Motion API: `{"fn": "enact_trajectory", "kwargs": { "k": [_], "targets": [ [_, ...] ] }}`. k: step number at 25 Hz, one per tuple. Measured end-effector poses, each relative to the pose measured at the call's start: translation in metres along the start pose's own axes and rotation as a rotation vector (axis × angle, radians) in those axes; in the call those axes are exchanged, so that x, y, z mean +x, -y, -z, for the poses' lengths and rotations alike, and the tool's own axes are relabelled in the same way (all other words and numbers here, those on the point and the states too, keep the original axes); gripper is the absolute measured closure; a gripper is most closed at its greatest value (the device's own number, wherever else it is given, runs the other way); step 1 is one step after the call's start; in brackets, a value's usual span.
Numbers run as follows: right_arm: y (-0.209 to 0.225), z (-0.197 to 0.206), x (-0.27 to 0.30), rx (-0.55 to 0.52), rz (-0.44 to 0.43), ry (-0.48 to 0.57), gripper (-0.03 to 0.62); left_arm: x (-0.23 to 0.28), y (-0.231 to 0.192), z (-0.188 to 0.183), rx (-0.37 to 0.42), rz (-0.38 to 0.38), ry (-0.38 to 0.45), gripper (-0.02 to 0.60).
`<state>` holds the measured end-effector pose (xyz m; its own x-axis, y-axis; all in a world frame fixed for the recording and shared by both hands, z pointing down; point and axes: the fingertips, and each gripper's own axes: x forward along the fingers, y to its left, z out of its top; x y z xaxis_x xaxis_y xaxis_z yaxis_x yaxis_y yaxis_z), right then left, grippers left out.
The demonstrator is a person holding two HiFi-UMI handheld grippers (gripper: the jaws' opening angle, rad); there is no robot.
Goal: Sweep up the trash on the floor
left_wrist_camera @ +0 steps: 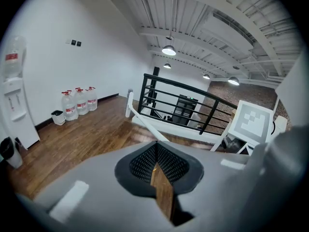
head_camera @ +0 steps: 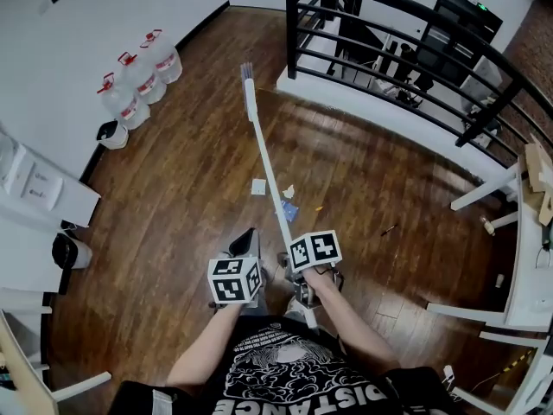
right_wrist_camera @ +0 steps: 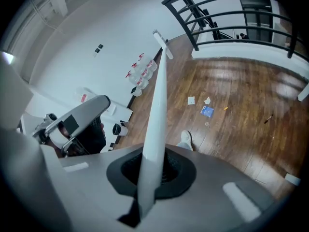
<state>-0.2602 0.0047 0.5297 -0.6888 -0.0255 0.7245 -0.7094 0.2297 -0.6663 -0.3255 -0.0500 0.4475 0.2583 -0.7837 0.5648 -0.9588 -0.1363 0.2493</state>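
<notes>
My right gripper (head_camera: pixel 291 239) (right_wrist_camera: pixel 149 174) is shut on the white broom handle (head_camera: pixel 268 167) (right_wrist_camera: pixel 157 105). The handle runs forward to the broom head (head_camera: pixel 247 83) (right_wrist_camera: pixel 161 38), which is raised off the wood floor. The trash lies ahead of my feet: a white paper square (head_camera: pixel 258 187) (right_wrist_camera: pixel 191 100), a crumpled white scrap (head_camera: pixel 289 191) (right_wrist_camera: pixel 207 100), a blue wrapper (head_camera: pixel 289 210) (right_wrist_camera: pixel 207 111), an orange bit (head_camera: pixel 318 207) and a dark stick (head_camera: pixel 390 229). My left gripper (head_camera: pixel 244 244) (left_wrist_camera: pixel 157 170) hangs beside the right one, shut with nothing between its pads.
Three water jugs (head_camera: pixel 138 76) and a small bin (head_camera: pixel 111 133) stand along the left wall. A black railing (head_camera: pixel 406 54) (left_wrist_camera: pixel 178 98) fences the far right. White table legs (head_camera: pixel 484 188) stand at the right, a black bin (head_camera: pixel 65 251) at the left.
</notes>
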Motion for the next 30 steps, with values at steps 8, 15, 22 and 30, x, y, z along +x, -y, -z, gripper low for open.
{"fn": "enact_trajectory", "kwargs": {
  "k": [8, 15, 22, 30],
  "targets": [
    [0.001, -0.06, 0.065, 0.102, -0.025, -0.093, 0.591, 0.077, -0.059, -0.026, -0.023, 0.033, -0.075, 0.577],
    [0.008, -0.102, 0.128, 0.25, -0.036, -0.186, 0.591, 0.136, -0.122, -0.047, -0.039, 0.051, -0.137, 0.577],
    [0.013, -0.124, 0.186, 0.383, -0.065, -0.278, 0.591, 0.183, -0.175, -0.058, -0.054, 0.054, -0.182, 0.577],
    [0.008, -0.139, 0.23, 0.506, -0.19, -0.356, 0.591, 0.221, -0.197, -0.058, -0.03, 0.083, -0.243, 0.577]
  ]
}}
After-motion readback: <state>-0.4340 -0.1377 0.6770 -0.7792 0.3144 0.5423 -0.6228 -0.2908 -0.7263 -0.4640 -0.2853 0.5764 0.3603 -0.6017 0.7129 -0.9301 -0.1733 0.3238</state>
